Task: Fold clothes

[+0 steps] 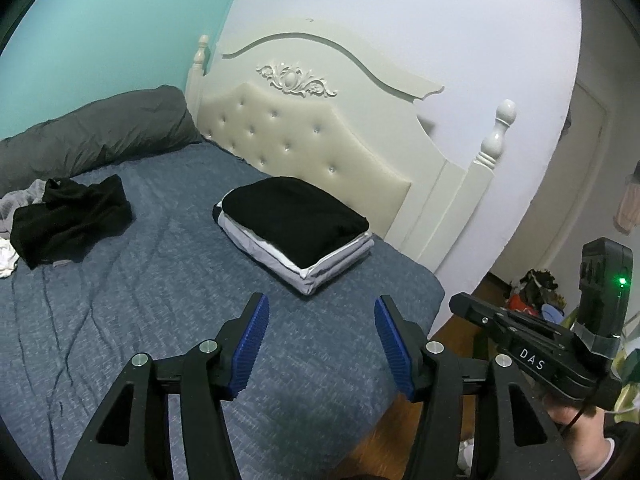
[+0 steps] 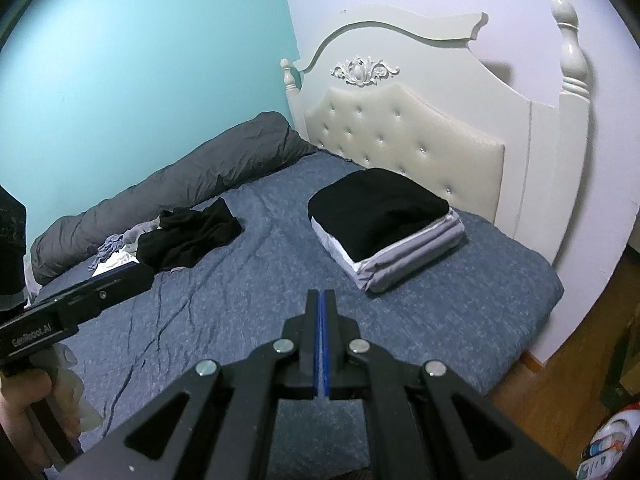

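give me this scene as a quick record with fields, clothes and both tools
surface: blue textured bedsheet
folded: neat stack of folded clothes, black on top of grey and white, near the cream tufted headboard
unfolded: crumpled black garment on a loose pile beside the long grey pillow
left tool: open, empty
right tool: shut, empty
held: nothing

Cream headboard (image 2: 416,136), turquoise wall (image 2: 140,72)
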A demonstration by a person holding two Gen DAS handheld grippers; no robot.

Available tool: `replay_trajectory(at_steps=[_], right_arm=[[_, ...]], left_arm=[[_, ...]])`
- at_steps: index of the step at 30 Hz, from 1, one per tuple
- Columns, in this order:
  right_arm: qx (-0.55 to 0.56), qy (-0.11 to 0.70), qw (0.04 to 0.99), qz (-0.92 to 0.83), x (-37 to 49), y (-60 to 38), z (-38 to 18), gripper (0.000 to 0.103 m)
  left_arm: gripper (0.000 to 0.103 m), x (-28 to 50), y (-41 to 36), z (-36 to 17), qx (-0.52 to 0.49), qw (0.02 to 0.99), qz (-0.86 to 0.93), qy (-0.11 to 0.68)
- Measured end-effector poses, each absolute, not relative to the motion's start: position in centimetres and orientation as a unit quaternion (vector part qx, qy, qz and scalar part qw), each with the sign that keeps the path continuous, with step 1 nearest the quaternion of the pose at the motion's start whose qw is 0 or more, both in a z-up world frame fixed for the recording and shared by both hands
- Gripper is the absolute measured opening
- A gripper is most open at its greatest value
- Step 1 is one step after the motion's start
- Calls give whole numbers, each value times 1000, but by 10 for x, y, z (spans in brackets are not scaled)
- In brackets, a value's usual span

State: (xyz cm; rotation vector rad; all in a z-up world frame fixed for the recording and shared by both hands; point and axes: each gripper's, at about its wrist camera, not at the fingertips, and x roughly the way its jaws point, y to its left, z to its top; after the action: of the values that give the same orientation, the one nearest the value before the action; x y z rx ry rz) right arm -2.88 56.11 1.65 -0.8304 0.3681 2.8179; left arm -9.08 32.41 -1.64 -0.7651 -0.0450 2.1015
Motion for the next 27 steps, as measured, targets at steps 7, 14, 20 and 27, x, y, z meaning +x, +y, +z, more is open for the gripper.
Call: replay_trajectory(at_steps=[7,14,20,27], right_arm=[[-276,121,102,948,-10,553,14,1],[-272,116,111,949,5,546,13,7],[-271,119,112,948,14,543,12,17],[-266,120,117,949,22,542,14,34]], left_arm=[[67,-75,315,-18,-305,436,847,-14],[73,-63,305,-18,-300,434,849,-12],[75,-54,302,-18,-298,434,850,-8],[78,-49,300,-19,-296,434,851,-3]])
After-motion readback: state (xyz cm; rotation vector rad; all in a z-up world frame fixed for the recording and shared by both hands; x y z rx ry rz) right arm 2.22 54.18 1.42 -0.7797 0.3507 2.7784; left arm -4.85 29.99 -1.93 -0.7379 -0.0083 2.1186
